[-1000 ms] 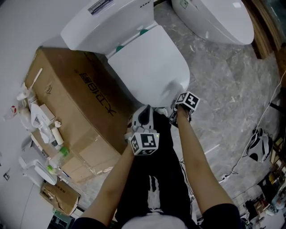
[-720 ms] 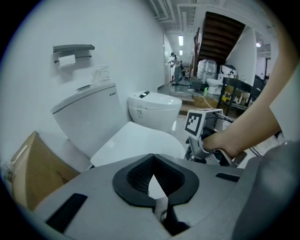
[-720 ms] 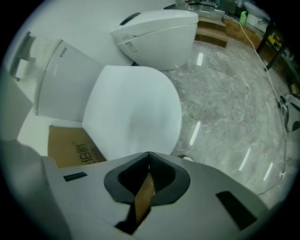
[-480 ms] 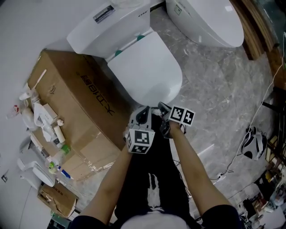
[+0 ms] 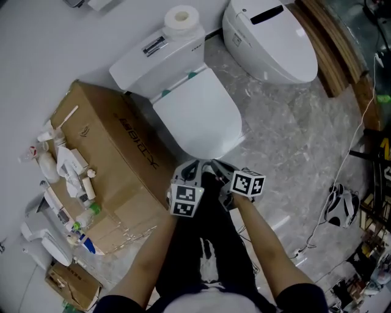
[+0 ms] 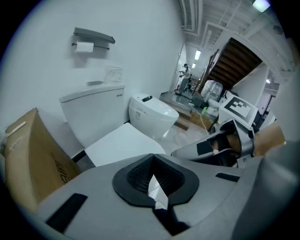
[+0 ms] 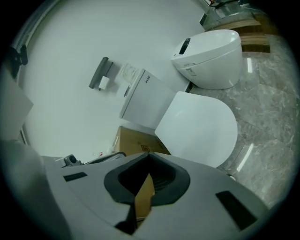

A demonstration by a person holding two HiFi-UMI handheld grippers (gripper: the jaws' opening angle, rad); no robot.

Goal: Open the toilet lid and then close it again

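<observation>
The left gripper (image 5: 193, 171) has its jaws pressed together on nothing. Just ahead of it the toilet lid (image 5: 198, 113) lies down flat, its long axis running from the tank (image 5: 156, 52) toward both grippers. The right gripper (image 5: 220, 171), jaws also together and empty, seems about equally near the lid's front edge.

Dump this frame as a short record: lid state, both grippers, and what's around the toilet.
lid: toilet lid down, flat on the bowl
left gripper: shut, nothing between its jaws, clear of the lid
right gripper: shut, nothing between its jaws, clear of the lid
tank: paper roll standing on top
beside toilet: cardboard box, on the left in the head view
other side: second toilet, lid down
</observation>
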